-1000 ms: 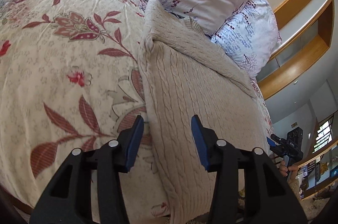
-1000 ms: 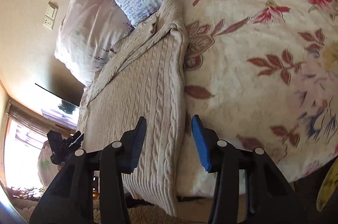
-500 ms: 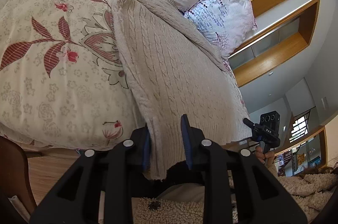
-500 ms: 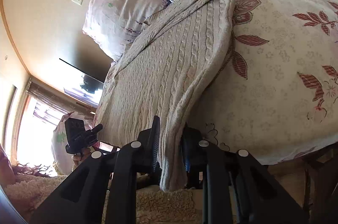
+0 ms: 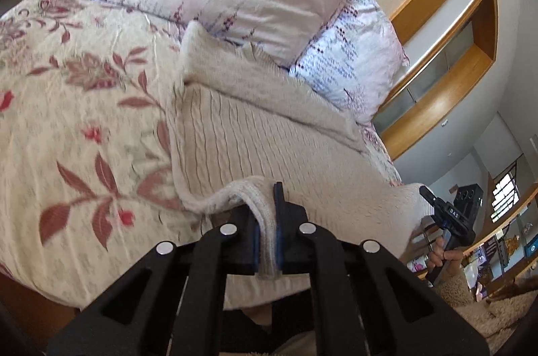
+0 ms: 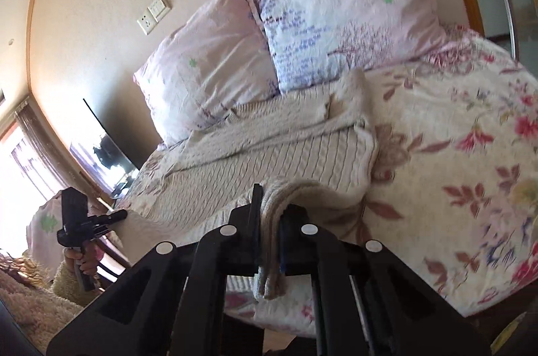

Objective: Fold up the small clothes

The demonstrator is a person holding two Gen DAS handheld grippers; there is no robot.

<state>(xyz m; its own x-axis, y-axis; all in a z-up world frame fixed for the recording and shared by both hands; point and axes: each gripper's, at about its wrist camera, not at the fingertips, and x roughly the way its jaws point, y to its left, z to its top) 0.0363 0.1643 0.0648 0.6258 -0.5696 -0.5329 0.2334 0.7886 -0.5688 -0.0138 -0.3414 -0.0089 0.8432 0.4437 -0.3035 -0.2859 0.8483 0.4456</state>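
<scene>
Left wrist view, sweater: cream cable-knit sweater (image 5: 269, 134) spread on the bed straight ahead of my left gripper (image 5: 267, 241), bottom hem lifted off the near edge and bunched between the pads.
Left grip: clamped tight on the hem at one corner, a little tab of knit poking out behind the pads.
Right grip: same deal, right gripper (image 6: 269, 245) pinched shut on the other hem corner, with a thick wad of fabric in there.
Sleeve: already lying across the chest at the far end, just short of the pillows (image 6: 302, 20).
Step, my guess: carry the hem up and away toward the collar to fold it in half.
How I'd do it: keep both grippers level and the hem taut between them so it doesn't sag, lift just enough to clear the body, lay it down edge to edge, then let go.
Watch out: chunky knit stretches, so I wouldn't yank it.
Underneath: floral duvet (image 5: 84, 120) off to my left side; it's soft, so the sweater may drag on it.
</scene>
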